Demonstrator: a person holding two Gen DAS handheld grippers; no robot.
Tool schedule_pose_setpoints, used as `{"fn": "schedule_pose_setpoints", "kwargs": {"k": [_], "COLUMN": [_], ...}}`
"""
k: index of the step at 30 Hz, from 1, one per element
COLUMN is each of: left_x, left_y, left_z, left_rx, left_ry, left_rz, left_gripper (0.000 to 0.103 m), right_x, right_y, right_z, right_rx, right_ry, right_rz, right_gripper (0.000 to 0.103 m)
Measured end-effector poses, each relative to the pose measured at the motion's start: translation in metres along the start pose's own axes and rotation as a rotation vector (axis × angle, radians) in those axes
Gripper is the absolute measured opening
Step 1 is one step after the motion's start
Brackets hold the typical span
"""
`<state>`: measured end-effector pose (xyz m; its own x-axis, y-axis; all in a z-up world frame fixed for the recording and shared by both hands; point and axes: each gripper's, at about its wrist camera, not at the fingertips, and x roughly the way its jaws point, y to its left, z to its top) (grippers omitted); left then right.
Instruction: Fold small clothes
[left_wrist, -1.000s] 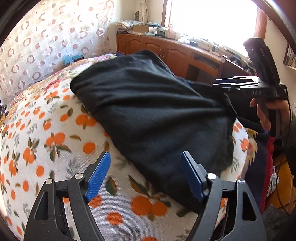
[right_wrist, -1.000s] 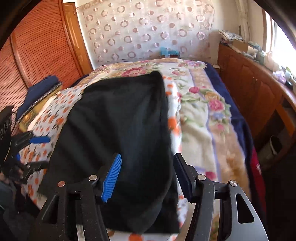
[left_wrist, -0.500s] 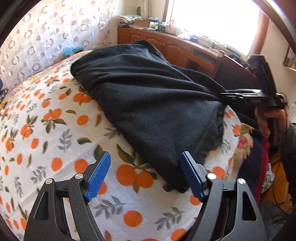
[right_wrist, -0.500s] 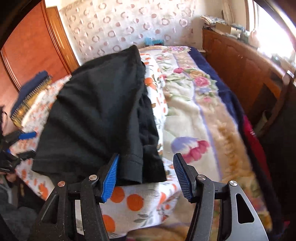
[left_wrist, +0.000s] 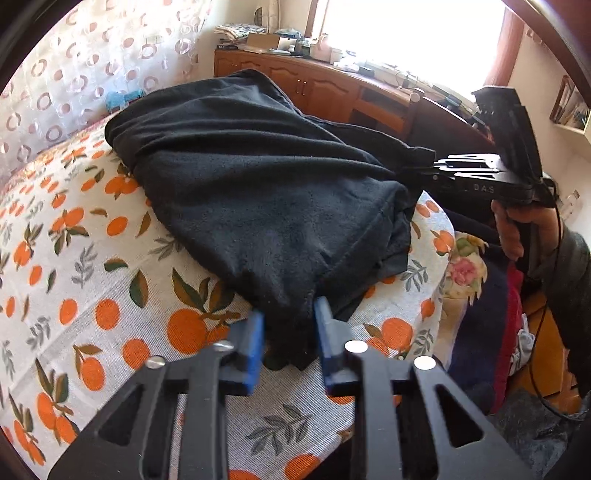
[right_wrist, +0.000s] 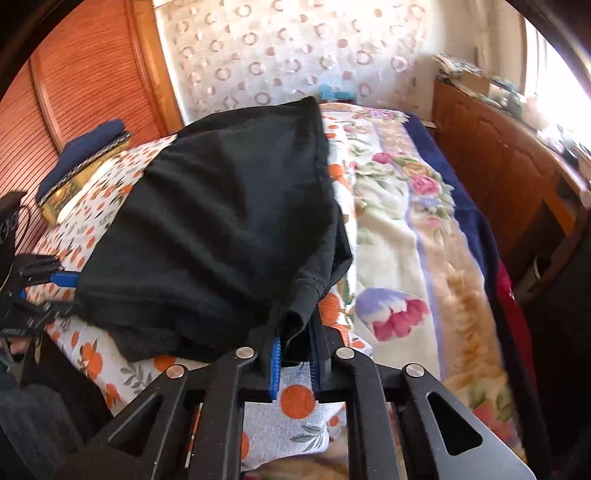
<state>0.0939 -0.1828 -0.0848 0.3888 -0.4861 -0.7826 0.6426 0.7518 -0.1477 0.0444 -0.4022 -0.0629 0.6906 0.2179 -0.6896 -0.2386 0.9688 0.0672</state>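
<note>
One black garment (left_wrist: 266, 192) lies on the orange-print sheet (left_wrist: 92, 280) at the bed's near edge (two grippers): left gripper (left_wrist: 288, 339) and right gripper (right_wrist: 295, 354) each pinch its hem.

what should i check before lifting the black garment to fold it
1. Left gripper closed on the garment corner: ok, fabric sits between its pads.
2. Right gripper closed on the other near corner: ok, hem pinched.
3. Both layers caught in each grip: cannot tell.
4. Far end lies flat on the orange-print sheet: not ok, it is wrinkled and bunched.
5. Garment clear of the stack near the wardrobe: ok, apart.
</note>
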Motion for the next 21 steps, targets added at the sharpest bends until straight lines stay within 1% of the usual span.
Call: {"fn": "schedule_pose_setpoints", "kwargs": {"k": [1,3,4,7,10,12,15,18,21], "left_x": [-0.003,-0.014,-0.019,-0.039,-0.050,-0.052,-0.048,-0.036,-0.018], "left_y": [-0.001,0.000,0.001,0.008,0.024,0.042,0.076,0.107,0.143], "left_z": [0.002,0.010,0.014,0.033,0.060,0.079,0.114,0.141,0.167], "left_rx": [0.004,0.005,0.005,-0.008,-0.019,-0.053,-0.108,-0.139,-0.180], "left_ry": [-0.013,-0.046,-0.064,-0.134,-0.192,-0.216,-0.243,-0.250,-0.239], "left_rz": [0.003,-0.017,-0.022,-0.046,-0.028,-0.028,-0.006,0.046,0.069], "left_gripper": [0.016,0.015,0.011,0.010,0.010,0.010,0.010,0.010,0.010], "right_x": [-0.001,-0.003,-0.009,-0.031,-0.044,-0.045,-0.035,-0.012,0.020], "right_y": [0.001,0.002,0.001,-0.005,-0.010,-0.012,-0.015,-0.016,-0.022], "right_z": [0.001,0.005,0.010,0.027,0.050,0.070,0.098,0.134,0.169], "right_rx": [-0.013,-0.031,-0.039,-0.030,-0.034,-0.041,-0.060,-0.069,-0.058], "right_ry": [-0.002,-0.012,-0.030,-0.115,-0.185,-0.220,-0.248,-0.264,-0.272], "right_rz": [0.008,0.026,0.039,0.089,0.106,0.111,0.110,0.105,0.088], "right_gripper": [0.010,0.009,0.009,0.009,0.009,0.009,0.009,0.009,0.009]}}
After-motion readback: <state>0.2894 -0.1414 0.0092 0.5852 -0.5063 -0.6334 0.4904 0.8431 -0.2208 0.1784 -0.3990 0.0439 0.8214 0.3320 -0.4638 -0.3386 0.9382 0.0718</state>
